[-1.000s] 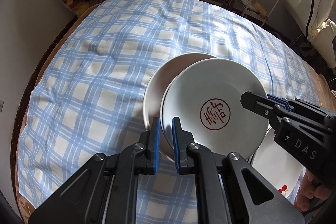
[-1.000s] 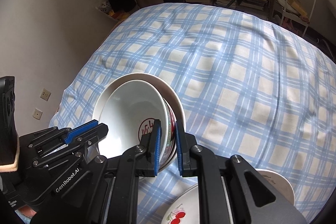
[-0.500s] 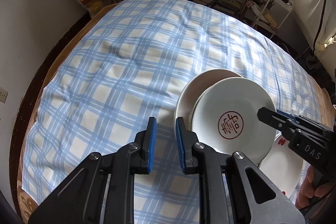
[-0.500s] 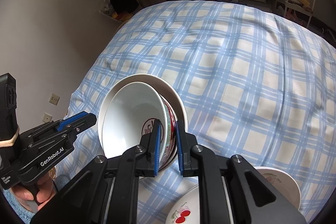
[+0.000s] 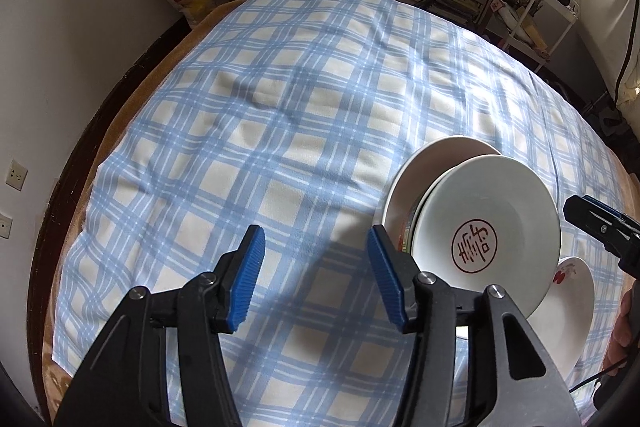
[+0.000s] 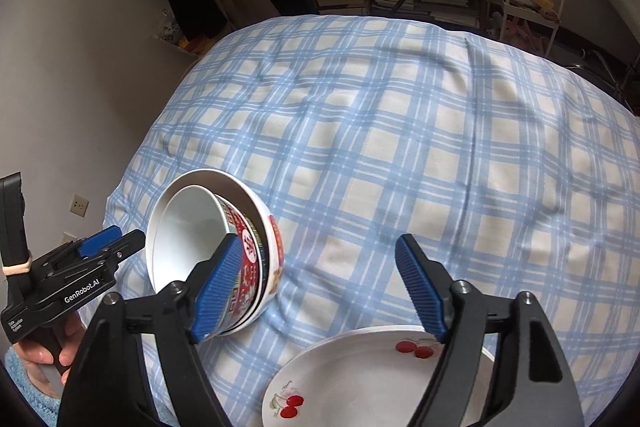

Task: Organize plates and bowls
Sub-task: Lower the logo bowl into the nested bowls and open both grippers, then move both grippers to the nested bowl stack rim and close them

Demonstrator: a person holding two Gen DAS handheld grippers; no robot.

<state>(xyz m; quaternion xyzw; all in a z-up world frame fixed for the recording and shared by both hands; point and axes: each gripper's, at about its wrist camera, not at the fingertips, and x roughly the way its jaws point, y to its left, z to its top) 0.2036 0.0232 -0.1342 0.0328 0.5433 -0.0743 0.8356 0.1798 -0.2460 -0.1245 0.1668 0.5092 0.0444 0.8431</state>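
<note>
Bowls nesting glossy and round on soft checked cloth.
I am spreading both claws, left and right, each gripping nothing.

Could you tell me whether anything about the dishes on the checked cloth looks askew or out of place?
Yes. The inner bowl sits tilted and off-centre inside the outer bowl, not nested flat. Both grippers, left and right, are opening with nothing between the jaws. The cherry plate lies flat beside the bowls.

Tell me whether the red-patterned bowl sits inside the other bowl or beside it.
Inside. The red-patterned bowl is nested in the larger white bowl, whose rim rings it.
</note>
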